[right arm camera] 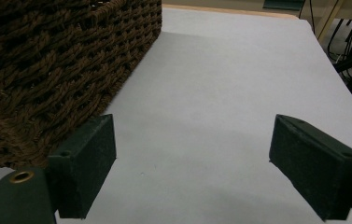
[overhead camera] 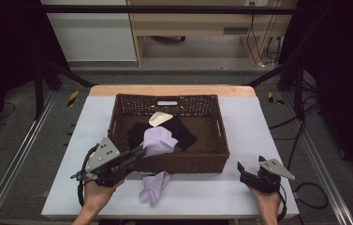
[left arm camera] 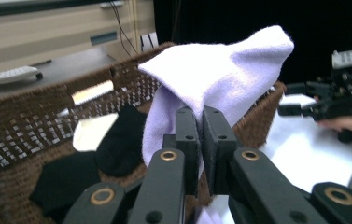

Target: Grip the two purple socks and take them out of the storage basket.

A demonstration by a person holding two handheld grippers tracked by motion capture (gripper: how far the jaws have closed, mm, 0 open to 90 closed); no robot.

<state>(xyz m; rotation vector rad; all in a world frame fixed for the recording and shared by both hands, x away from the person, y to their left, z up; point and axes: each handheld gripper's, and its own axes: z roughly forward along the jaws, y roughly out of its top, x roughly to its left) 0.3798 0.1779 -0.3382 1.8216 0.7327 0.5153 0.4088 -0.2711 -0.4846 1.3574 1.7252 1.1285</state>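
Closest to the lens, your left gripper (left arm camera: 200, 140) has its black jaws pinched tight on a fold of the lilac sock (left arm camera: 211, 84), and the cloth stands up and flops over beyond the tips. From the high view that sock (overhead camera: 158, 140) hangs just past the tips of the left gripper (overhead camera: 139, 152), over the near rim of the wicker basket (overhead camera: 118, 123). Since socks are already gathered inside, the step in hand looks like dropping this one in.

To do it well, carry the tips a little farther ahead so the whole sock clears the near wall. Part of it looks level with the rim, and an early release could leave it draped over the weave. Let go only when the loose end hangs over the black socks (left arm camera: 117, 140) and the cream sock (left arm camera: 92, 133), which lie ahead of and to the left of your jaws. Open fully and draw straight back, because the fuzzy knit may cling to the pads.

Behind and to the right of the left tips, a second lilac sock (overhead camera: 154, 186) lies crumpled on the white table (overhead camera: 239, 131), just outside the basket's near wall. It is probably next.

Your right gripper (overhead camera: 249, 171) holds nothing. Its jaws stand wide apart over bare table, with the basket's corner (right arm camera: 66, 56) just to their left. Keep it parked there, out of the way.
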